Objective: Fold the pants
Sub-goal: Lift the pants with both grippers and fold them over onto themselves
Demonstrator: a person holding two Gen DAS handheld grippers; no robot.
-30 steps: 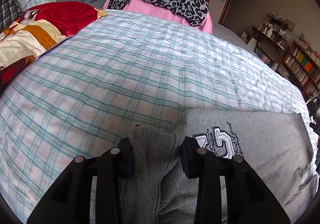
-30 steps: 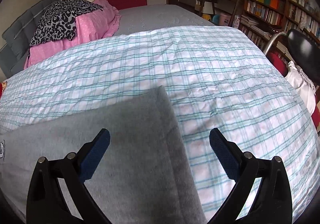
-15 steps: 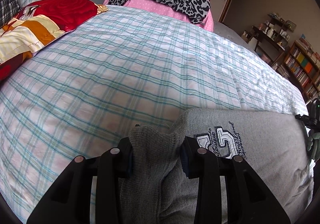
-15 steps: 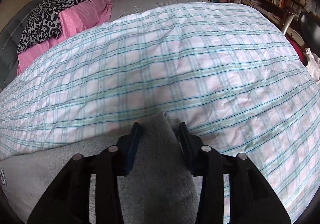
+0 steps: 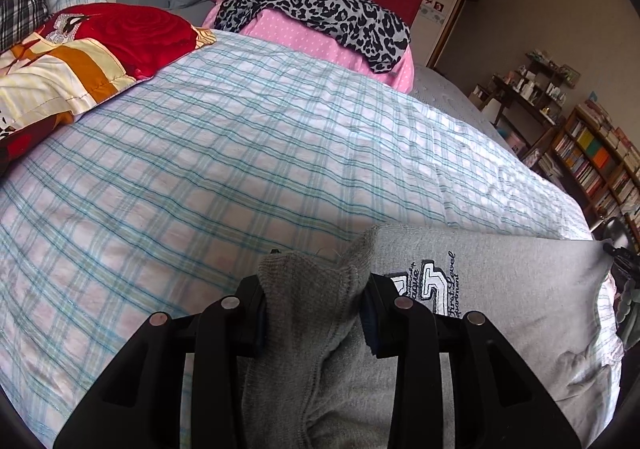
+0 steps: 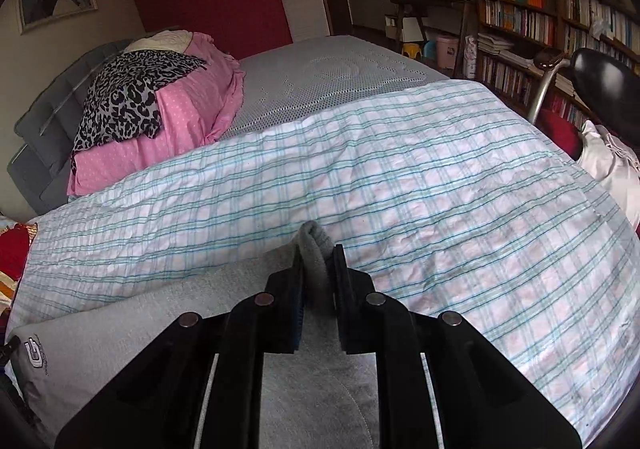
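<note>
Grey pants with an embroidered logo lie on a checked bedspread. My left gripper is shut on a bunched ribbed grey edge of the pants, which sticks up between its fingers. In the right wrist view the same pants stretch to the left. My right gripper is shut on a pinched-up corner of the pants, held a little above the bedspread.
A pink pillow with a leopard-print cloth and a red patterned quilt lie at the head of the bed. Bookshelves and a black chair stand beyond the bed's right side.
My right gripper went from wide open over the pants' far corner to shut on it and has lifted it. The left gripper kept its grip and hardly moved.
</note>
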